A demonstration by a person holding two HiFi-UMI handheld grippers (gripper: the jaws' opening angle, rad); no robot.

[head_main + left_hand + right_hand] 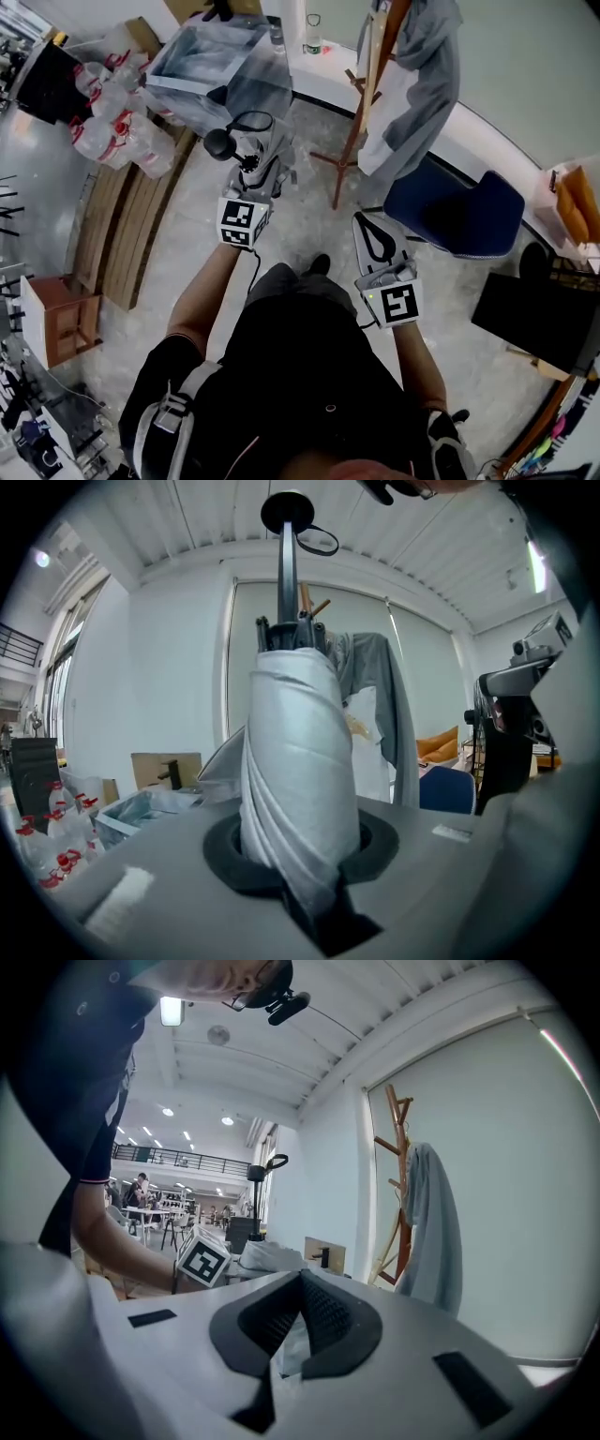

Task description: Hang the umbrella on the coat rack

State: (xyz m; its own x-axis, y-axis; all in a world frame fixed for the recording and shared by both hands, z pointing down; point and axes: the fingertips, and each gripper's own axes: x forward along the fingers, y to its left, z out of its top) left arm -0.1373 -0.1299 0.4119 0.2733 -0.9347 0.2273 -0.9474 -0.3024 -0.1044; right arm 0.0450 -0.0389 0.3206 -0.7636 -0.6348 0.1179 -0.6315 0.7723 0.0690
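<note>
Where the head view is read from the bottom upward, the left gripper (255, 167) appears at centre-left, its jaws clamped round the folded canopy of the umbrella (295, 771). The right gripper (367, 223), at centre-right, has its jaws pressed together at the tips with nothing between them. The umbrella's long axis runs along the left gripper's jaws and away from the hand, so that the handle (287, 510) and its strap loop (321, 542) form the leading end. The coat rack (364, 89) stands in the upper middle of the head view, up and to the right of that handle and apart from it, with a grey garment (433, 66) draped on its right side. In the left gripper view the rack's upper pegs show directly behind the umbrella's shaft. The hanging therefore appears to fall to the left hand, which must bring the strap loop up to a free peg.
</note>
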